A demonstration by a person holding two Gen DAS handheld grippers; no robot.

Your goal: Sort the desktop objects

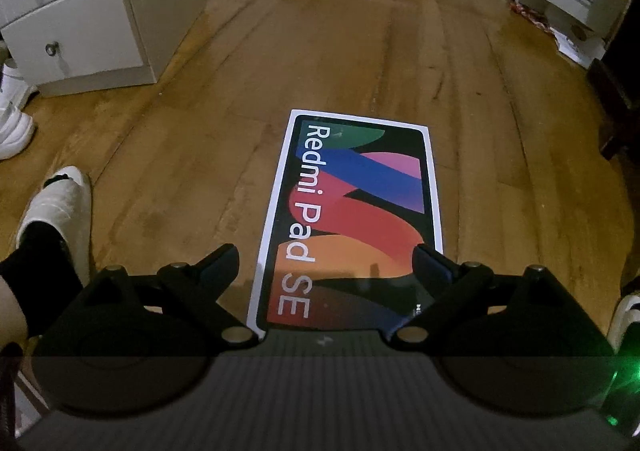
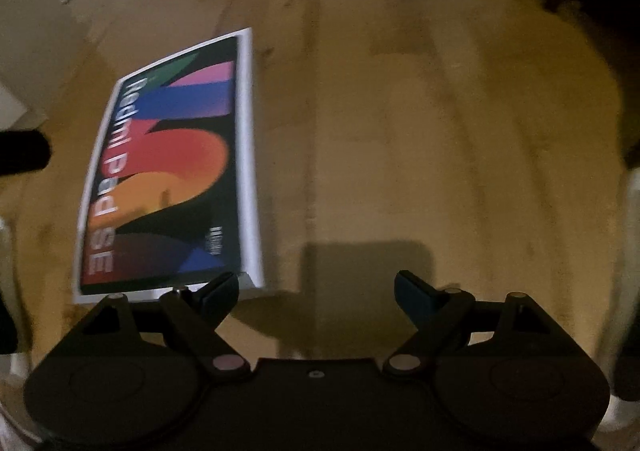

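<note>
— Wooden floor (image 1: 500, 171) underfoot, white drawers (image 1: 76, 11) behind. Where's the Redmi Pad SE box (image 1: 352, 219)?
— Lying flat, face up, lengthwise between the spread fingers of the left gripper (image 1: 326, 257). Lined up for a grab, probably.
— And the right gripper (image 2: 316, 287)?
— Open too, empty, just beside the box's near corner.

- The floor (image 1: 460, 99) is looking like wood planks, glossy, throwing back a soft sheen near the top.
- The tablet box (image 1: 352, 211) is looking like smooth printed cardboard with a slight shine on the colours.
- The left gripper (image 1: 326, 263) is showing matt black plastic arms with pale metal-looking pins.
- The drawers (image 1: 72, 11) are looking painted white, with small shiny metal knobs.
- The shoe (image 1: 56, 207) is looking like creased white leather-ish stuff.
</note>
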